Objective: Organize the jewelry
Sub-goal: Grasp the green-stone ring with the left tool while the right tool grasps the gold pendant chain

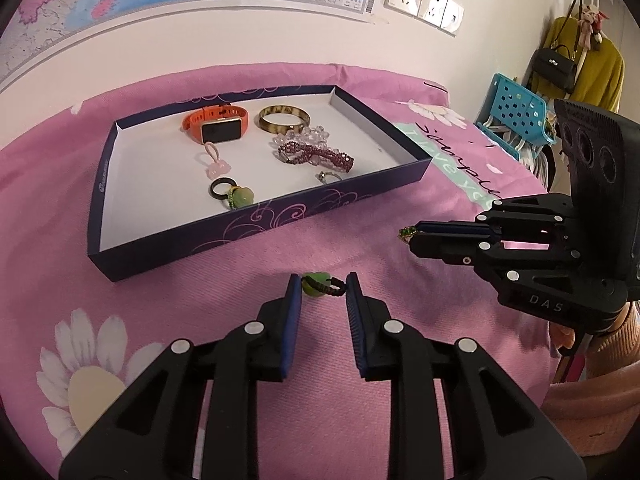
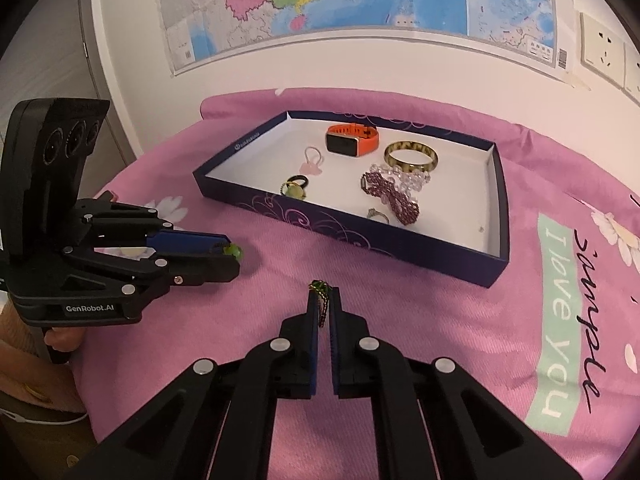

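Observation:
My left gripper (image 1: 322, 280) is shut on a green-bead ring with a black cord loop (image 1: 320, 285); the bead touches the left pad and the loop the right. My right gripper (image 2: 324, 294) is shut on a small green-and-gold chain piece (image 2: 322, 300) that sticks out past its tips. Both hover over the pink cloth in front of a dark blue tray (image 1: 256, 224). In the tray lie an orange watch (image 1: 218, 122), a mottled bangle (image 1: 283, 119), a maroon bead bracelet (image 1: 316, 155), clear beads, a pink ring, a black ring with a green bead (image 1: 234, 193) and a silver ring (image 1: 329, 177).
A pink bedspread (image 2: 440, 340) with daisy prints and a "simple I love you" patch covers the surface. A wall with a map and sockets (image 1: 424, 0) stands behind. At the right are a blue plastic basket (image 1: 516, 116), a yellow coat and a black bag.

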